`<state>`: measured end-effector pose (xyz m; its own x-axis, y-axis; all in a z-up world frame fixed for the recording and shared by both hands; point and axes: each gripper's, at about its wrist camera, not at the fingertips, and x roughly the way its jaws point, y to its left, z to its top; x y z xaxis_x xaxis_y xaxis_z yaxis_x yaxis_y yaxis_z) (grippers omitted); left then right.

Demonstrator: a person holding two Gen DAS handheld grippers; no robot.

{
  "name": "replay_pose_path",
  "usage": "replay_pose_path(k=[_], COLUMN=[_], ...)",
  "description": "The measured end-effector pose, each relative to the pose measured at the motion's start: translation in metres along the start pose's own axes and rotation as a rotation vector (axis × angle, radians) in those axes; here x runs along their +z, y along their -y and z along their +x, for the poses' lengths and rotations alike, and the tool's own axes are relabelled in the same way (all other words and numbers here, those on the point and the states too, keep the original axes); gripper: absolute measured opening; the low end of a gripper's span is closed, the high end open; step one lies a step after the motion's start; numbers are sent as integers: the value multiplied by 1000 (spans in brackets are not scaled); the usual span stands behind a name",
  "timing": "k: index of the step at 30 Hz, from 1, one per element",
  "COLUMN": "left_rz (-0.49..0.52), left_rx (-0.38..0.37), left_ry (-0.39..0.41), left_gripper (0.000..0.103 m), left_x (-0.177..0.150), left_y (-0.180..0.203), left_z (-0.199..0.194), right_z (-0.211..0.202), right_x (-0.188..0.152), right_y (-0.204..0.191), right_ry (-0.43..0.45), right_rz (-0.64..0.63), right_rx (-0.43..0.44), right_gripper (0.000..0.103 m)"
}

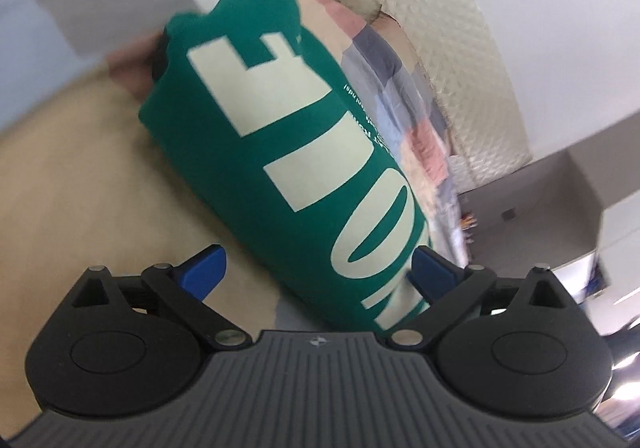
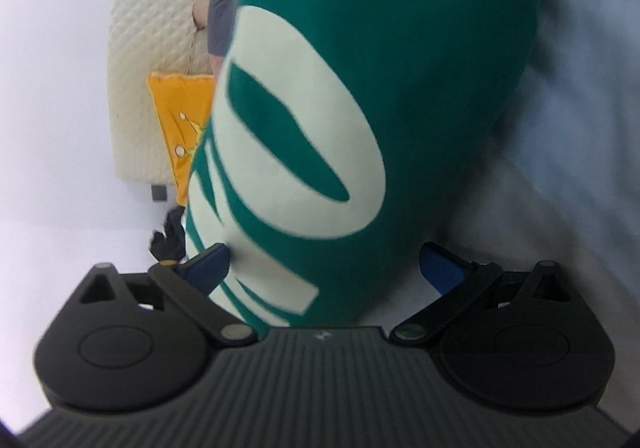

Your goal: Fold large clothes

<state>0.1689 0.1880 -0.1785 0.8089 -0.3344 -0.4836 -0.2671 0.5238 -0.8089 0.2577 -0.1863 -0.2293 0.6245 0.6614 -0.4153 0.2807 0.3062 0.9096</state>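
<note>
The green sweatshirt [image 1: 288, 151] with big pale letters lies bunched in front of both grippers. The left gripper [image 1: 318, 268] and right gripper [image 2: 324, 268] have their jaws wide apart, pinching nothing. It looks partly folded, but more folding is probably left.

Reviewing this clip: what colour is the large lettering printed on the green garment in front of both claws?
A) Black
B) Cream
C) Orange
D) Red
B: both wrist views show big cream letters on the green garment, which fills the space ahead of the open left claw and right claw.
</note>
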Motion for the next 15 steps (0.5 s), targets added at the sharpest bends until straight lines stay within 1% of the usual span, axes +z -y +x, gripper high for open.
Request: replay_pose_path(k=[3,5,8,10,13,15], left_rz=[-104,-139,-203,-247,-262,-300], left_rx=[-58,-71,-78,-77,-66,-70], left_ry=[-26,-27,4,14,30,48], left_gripper=[103,103,103,103,103,103], left_x=[5,7,11,15,18,20], left_y=[-15,-22,-33,-39,-43,-47], left_z=[12,19,27,34,41,45], right_z=[9,10,8,6,5,7], right_x=[-2,-2,0,-2,-7,-11], right_y=[-1,-1,10,15,15,13], right_ry=[30,57,72,83,87,91], right_rz=[42,93,204,250,260,244], right_rx=[55,93,163,195,209,204], right_gripper=[103,103,103,103,103,103])
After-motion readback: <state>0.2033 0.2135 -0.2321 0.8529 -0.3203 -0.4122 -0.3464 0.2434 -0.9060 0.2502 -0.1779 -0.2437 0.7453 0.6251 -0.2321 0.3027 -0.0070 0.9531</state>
